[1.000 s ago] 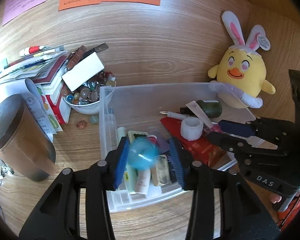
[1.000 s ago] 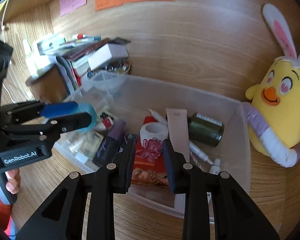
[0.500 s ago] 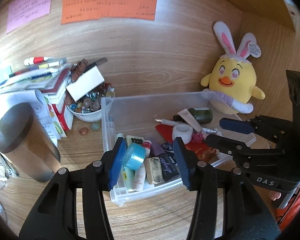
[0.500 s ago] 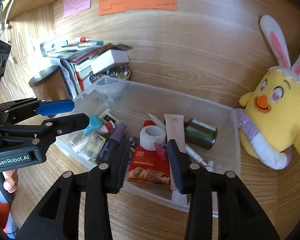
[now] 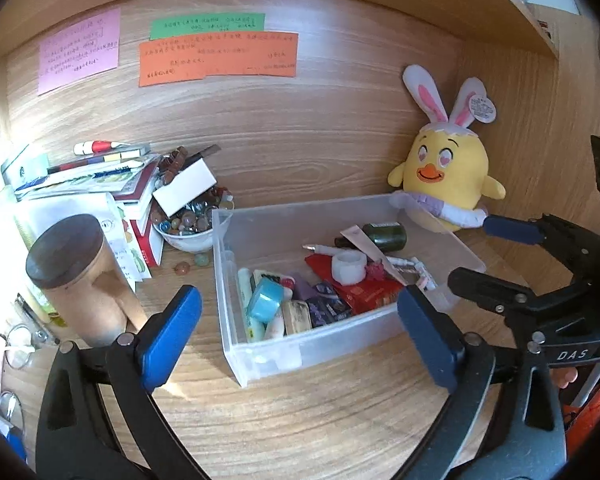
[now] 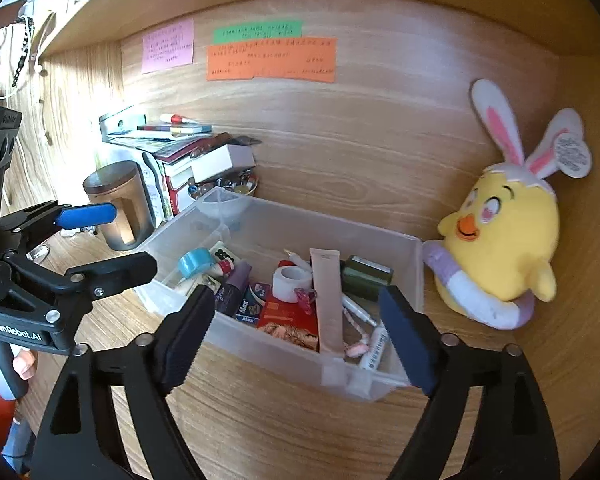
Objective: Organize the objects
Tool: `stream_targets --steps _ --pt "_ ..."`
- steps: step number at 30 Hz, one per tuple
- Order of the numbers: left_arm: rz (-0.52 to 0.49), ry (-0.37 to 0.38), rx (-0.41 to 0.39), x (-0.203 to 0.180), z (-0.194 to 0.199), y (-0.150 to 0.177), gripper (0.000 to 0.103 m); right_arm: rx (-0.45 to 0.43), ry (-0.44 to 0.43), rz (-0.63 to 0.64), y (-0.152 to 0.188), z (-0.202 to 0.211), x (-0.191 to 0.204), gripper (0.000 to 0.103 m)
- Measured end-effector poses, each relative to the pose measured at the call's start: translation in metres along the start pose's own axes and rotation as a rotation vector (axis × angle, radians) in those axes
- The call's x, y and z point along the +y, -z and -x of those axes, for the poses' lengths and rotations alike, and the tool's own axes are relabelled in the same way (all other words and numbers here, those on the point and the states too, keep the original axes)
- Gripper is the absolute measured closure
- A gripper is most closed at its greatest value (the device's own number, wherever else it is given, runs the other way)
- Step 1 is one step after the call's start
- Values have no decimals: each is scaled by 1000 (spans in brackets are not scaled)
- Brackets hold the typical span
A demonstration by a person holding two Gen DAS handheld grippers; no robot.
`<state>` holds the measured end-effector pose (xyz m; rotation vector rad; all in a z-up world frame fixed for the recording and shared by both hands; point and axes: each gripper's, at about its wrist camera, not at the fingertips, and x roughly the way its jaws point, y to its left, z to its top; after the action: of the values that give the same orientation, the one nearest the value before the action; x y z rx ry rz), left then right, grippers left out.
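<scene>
The blue tape roll [image 5: 265,299] has been let go and is now seen lying inside the clear box [image 5: 340,344], at the box's left end, leaning on the small tubes and packets there. A second ago it was pinched between the blue pads of the left gripper [image 5: 298,334]; the jaws have just been opened wide, and nothing is left between them. The jaws of the right gripper [image 6: 296,338] have also just been spread apart, and nothing is held there either; its pads are seen on each side of the box's near wall without touching it. Both tools have been pulled back and lifted a little, so more of the desk [image 5: 320,420] and the wooden back wall is now shown. It can be judged that this drop is done and another loose thing may be picked next, perhaps from the left edge of the desk, where a bowl of marbles [image 5: 188,224] and a book pile [image 5: 100,176] are kept. Both grippers are held above the desk's front edge, tipped downward toward the box. The yellow plush chick [image 6: 500,232] is set beside the box's right end.
</scene>
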<state>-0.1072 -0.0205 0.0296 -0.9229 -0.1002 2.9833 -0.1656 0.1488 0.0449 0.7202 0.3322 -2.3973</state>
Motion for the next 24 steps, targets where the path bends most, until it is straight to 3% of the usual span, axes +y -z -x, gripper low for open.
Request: stream_targets --steps 10,24 --pt "13 -1 19 -3 5 20 1 -16 16 -25 27 19 3 5" --pt "-23 -4 16 -11 10 27 1 -14 8 -45 35 23 4 4"
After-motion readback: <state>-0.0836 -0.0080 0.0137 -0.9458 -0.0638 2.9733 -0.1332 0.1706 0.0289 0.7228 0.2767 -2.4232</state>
